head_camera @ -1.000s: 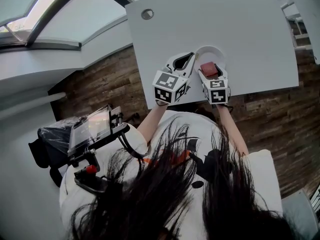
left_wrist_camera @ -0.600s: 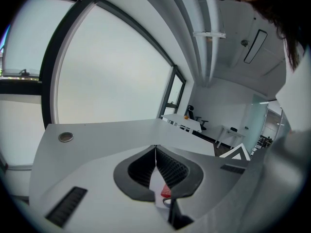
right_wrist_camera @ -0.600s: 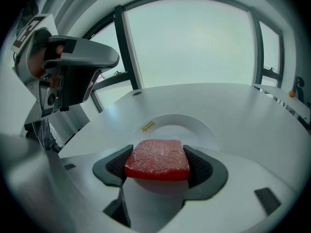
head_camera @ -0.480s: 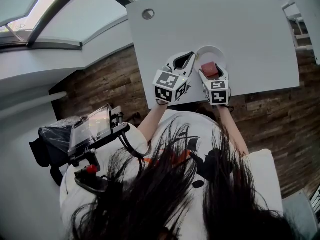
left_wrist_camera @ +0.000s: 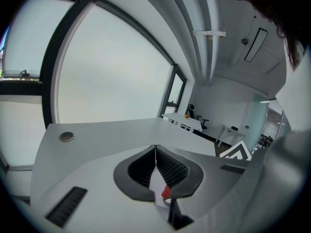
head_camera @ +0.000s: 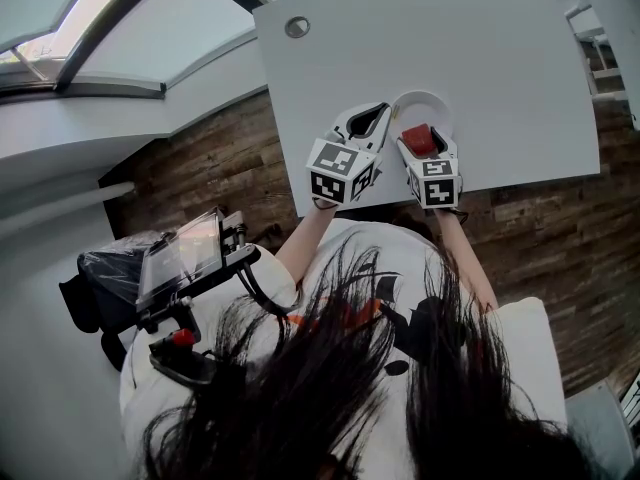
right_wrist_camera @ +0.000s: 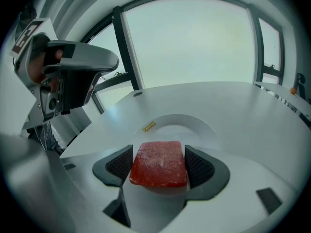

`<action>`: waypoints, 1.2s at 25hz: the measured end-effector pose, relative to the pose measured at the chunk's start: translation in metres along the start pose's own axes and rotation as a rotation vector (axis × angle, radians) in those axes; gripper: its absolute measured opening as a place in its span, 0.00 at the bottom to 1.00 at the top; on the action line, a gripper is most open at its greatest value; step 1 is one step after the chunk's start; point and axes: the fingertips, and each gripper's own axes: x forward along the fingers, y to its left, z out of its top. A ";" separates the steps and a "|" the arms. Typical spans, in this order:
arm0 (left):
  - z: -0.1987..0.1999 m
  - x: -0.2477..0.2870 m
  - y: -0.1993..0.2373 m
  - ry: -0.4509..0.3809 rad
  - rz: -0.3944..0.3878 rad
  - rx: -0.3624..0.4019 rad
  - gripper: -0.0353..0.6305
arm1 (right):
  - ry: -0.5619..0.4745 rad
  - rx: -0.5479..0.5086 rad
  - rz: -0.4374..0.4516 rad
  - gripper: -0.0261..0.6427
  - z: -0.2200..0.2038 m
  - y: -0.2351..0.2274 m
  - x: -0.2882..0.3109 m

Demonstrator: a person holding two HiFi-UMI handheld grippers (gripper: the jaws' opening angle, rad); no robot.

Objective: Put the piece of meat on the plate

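A red slab of meat (right_wrist_camera: pixel 160 165) sits between the two black pads of my right gripper (right_wrist_camera: pixel 158 150), which is shut on it. The slab hangs over the near rim of the white plate (right_wrist_camera: pixel 194 126), which carries a small yellow sticker. In the head view the meat (head_camera: pixel 417 140) is at the plate's (head_camera: pixel 421 100) near edge, by the table's front. My left gripper (head_camera: pixel 367 121) hovers just left of the plate with its jaws shut and nothing between them (left_wrist_camera: pixel 155 150). The right gripper view shows the left gripper (right_wrist_camera: pixel 73 76) raised at the far left.
The white table (head_camera: pixel 500 58) has a round cable grommet (head_camera: pixel 296 27) at its far left corner. Its front edge runs right below both grippers, with wooden floor (head_camera: pixel 210 168) beyond. More desks and a chair stand far behind (left_wrist_camera: pixel 194 120).
The meat has settled lower between the right gripper's pads and now looks narrower and longer. Both grippers have barely shifted.
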 end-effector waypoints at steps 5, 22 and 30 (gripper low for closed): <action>0.000 0.000 0.000 0.001 -0.001 0.001 0.06 | 0.008 0.005 0.005 0.51 0.000 0.000 0.001; -0.004 -0.001 -0.004 0.014 -0.013 0.017 0.06 | -0.218 0.218 -0.007 0.33 0.062 -0.012 -0.045; -0.006 -0.001 -0.011 0.018 -0.027 0.019 0.06 | -0.286 0.288 0.002 0.15 0.081 -0.014 -0.069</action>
